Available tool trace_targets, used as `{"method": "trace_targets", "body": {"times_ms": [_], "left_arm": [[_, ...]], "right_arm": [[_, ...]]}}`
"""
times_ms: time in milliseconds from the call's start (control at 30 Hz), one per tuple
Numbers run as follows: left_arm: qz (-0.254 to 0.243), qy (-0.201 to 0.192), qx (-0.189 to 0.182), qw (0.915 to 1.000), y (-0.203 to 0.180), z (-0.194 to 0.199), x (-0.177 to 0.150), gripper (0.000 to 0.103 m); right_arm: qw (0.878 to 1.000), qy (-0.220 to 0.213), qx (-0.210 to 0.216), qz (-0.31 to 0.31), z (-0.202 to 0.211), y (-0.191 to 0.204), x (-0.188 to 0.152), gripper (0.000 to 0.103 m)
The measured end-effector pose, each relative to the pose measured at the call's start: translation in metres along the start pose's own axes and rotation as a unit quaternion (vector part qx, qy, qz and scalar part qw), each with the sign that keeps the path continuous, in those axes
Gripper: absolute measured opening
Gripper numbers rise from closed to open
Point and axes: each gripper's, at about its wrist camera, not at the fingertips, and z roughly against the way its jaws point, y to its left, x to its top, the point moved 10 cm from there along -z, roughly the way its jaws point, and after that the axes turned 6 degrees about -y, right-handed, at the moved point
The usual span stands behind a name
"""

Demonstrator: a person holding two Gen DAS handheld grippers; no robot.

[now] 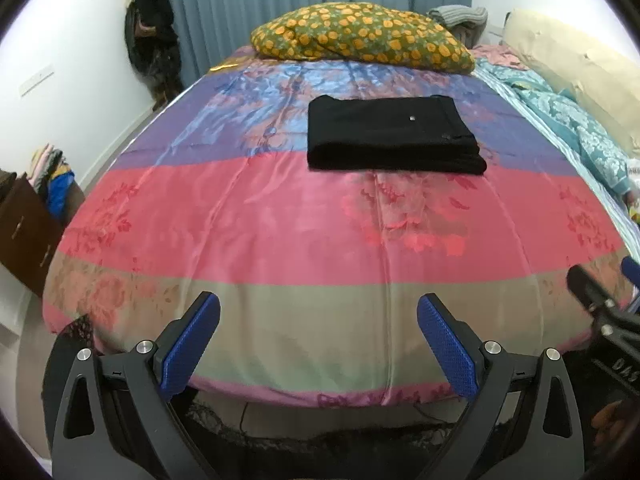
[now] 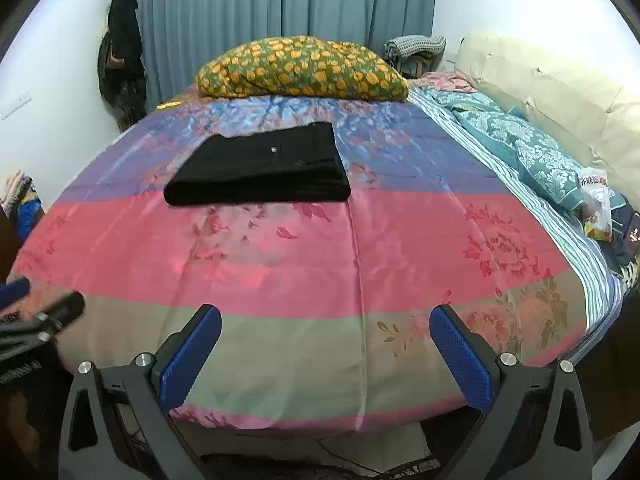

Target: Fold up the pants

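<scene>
The black pants [image 1: 394, 136] lie folded into a flat rectangle on the striped satin bedspread [image 1: 280, 216], toward the far half of the bed; they also show in the right wrist view [image 2: 260, 170]. My left gripper [image 1: 318, 312] is open and empty, over the near foot edge of the bed, well short of the pants. My right gripper [image 2: 326, 324] is open and empty too, beside the left one at the foot edge. Each gripper shows at the edge of the other's view.
A green and orange flowered pillow [image 1: 360, 36] lies at the far end. A teal quilt [image 2: 528, 152] and a cream headboard [image 2: 560, 92] run along the right. A snack bag [image 2: 596, 204] lies on the right. Blue curtains [image 2: 280, 8] hang behind; a dark cabinet [image 1: 24, 232] stands left.
</scene>
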Motion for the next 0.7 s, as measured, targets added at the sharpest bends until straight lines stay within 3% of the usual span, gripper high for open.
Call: {"method": "trace_targets", "body": {"times_ms": [300,700], "left_arm": [[0.022,-0.015,-0.021,0.9994,0.002,0.014,0.002,0.099],[0.023,-0.027,-0.006,0.9994,0.008,0.018,0.010,0.099]], "right_arm": [[1.000,-0.013,0.002,0.013,0.010,0.011,0.008,0.103],[1.000,-0.015,0.000,0.019,0.020,0.016,0.015,0.103]]}}
